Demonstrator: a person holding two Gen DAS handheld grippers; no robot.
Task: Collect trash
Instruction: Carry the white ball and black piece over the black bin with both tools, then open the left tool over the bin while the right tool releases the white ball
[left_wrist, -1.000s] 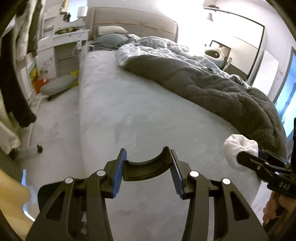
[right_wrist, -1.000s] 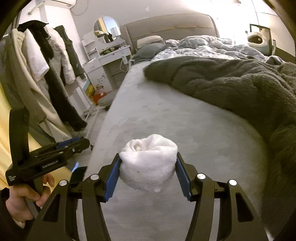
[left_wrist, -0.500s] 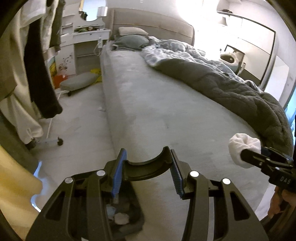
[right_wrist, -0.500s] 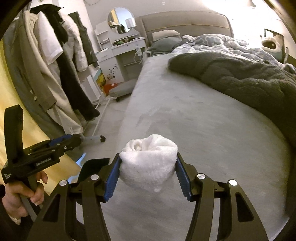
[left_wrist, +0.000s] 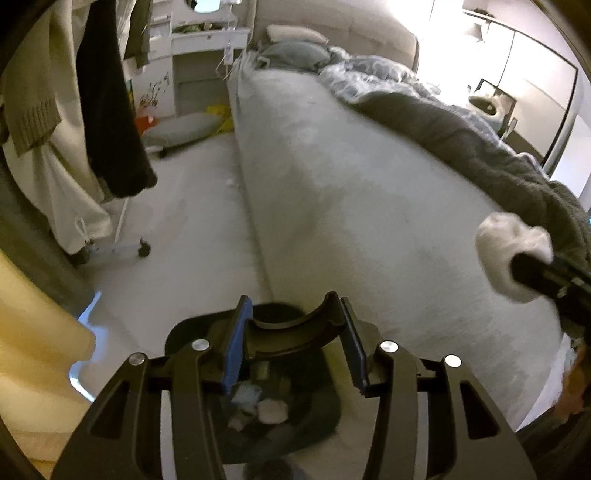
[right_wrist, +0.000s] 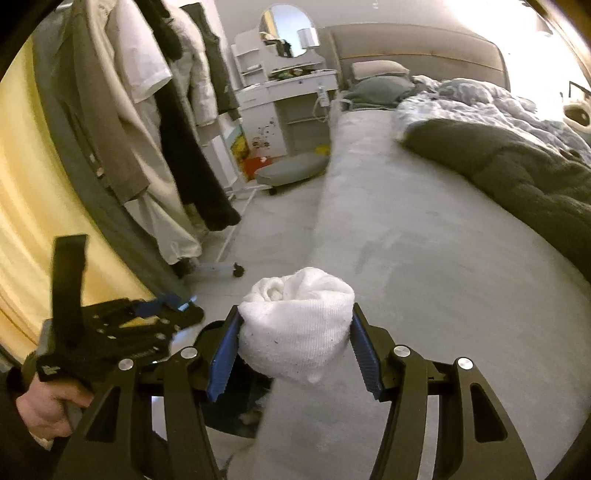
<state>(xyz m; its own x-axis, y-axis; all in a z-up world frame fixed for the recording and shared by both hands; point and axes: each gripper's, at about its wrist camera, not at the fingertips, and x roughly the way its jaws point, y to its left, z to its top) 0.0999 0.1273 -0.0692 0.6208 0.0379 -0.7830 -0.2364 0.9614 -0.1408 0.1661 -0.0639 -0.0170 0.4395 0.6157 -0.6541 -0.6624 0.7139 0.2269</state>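
Note:
My right gripper (right_wrist: 293, 347) is shut on a white wad of cloth or tissue (right_wrist: 295, 332) and holds it above the bed's near corner; the wad also shows at the right of the left wrist view (left_wrist: 511, 253). My left gripper (left_wrist: 293, 341) holds the black rim of a dark trash bin (left_wrist: 288, 325) between its blue pads (left_wrist: 234, 350). The bin (left_wrist: 321, 413) stands on the floor beside the bed, directly under the left gripper, with pale scraps of trash (left_wrist: 271, 410) inside. In the right wrist view the bin (right_wrist: 236, 406) sits lower left of the wad, partly hidden by my fingers.
A grey bed (left_wrist: 362, 206) with a dark blanket (right_wrist: 517, 184) fills the right. A clothes rack on wheels with hanging coats (right_wrist: 166, 140) stands left. A low grey stool (right_wrist: 291, 171) and white dresser (right_wrist: 288, 99) stand beyond on the floor.
Both grippers have swung left, from over the bed to its floor-side edge. The trash bin has come into view under the left gripper. The wad stays gripped.

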